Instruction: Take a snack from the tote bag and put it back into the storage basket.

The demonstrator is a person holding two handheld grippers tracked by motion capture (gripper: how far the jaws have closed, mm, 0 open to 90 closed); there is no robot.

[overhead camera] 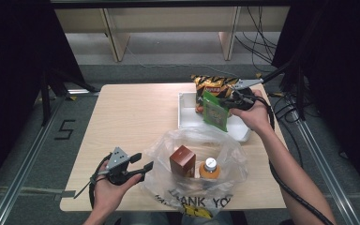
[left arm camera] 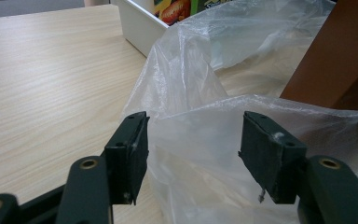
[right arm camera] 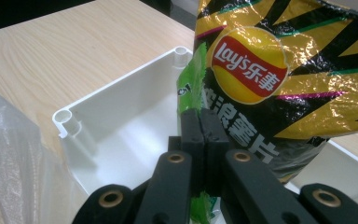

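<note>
Right now, nearest to me, my left gripper [overhead camera: 139,167] sits by the table's [overhead camera: 131,112] front edge with its jaws wide, hovering at the left rim of the clear plastic bag [overhead camera: 194,140]. In the left gripper view the film lies between the pads without being pinched, so I judge the bag mouth is not being held open yet. Inside the bag stand a brown box [overhead camera: 183,161] and an orange bottle with a white cap [overhead camera: 209,169], side by side near the front edge; those two look packed already.

Farther back, toward the right edge, my right gripper [right arm camera: 200,126] is clamped tight on a flat green packet [overhead camera: 215,111], lifted over the near rim of the white tray [overhead camera: 185,108]. Behind it, at the tray's far end, a yellow-and-black chip bag [overhead camera: 213,85] leans upright.

By my reading, the green packet is mid-transfer and must come down into the bag; the chip bag remains to be moved.
</note>
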